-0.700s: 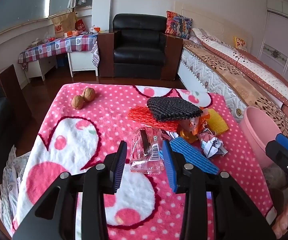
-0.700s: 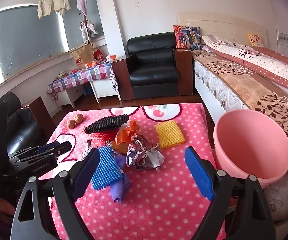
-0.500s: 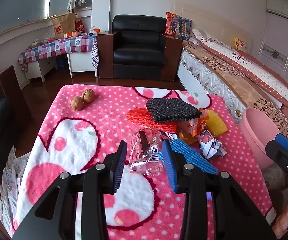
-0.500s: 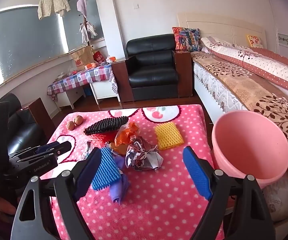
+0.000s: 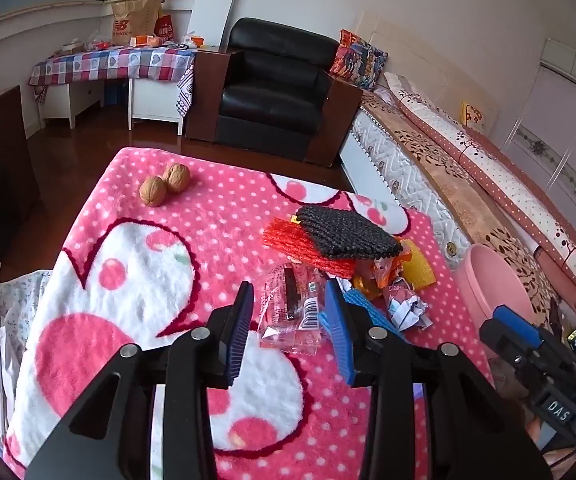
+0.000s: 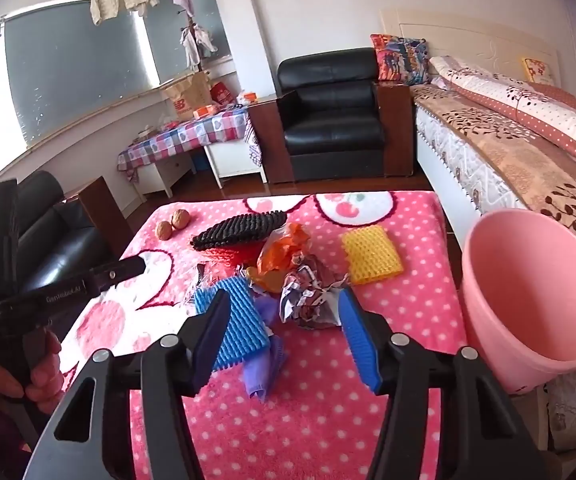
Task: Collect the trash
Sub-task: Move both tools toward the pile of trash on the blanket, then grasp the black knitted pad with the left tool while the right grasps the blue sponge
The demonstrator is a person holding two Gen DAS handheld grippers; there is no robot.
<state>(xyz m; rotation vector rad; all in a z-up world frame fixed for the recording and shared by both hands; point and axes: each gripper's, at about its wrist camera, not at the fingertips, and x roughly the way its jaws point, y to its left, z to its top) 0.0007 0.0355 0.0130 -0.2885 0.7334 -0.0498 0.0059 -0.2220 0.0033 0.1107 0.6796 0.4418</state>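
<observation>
A pile of trash lies on the pink dotted blanket: a clear plastic wrapper, black foam net, red foam net, blue foam net, yellow foam net, orange wrapper, crumpled paper ball and a purple scrap. My left gripper is open, its jaws on either side of the clear wrapper. My right gripper is open, just before the paper ball. A pink bin stands at the right edge.
Two walnuts lie at the blanket's far left. A black armchair, a bed at the right and a checked side table stand beyond. A dark sofa is at the left.
My right gripper's jaws have narrowed and it has moved closer to the paper ball. My left gripper has stayed around the clear wrapper, with its view shifted slightly.
</observation>
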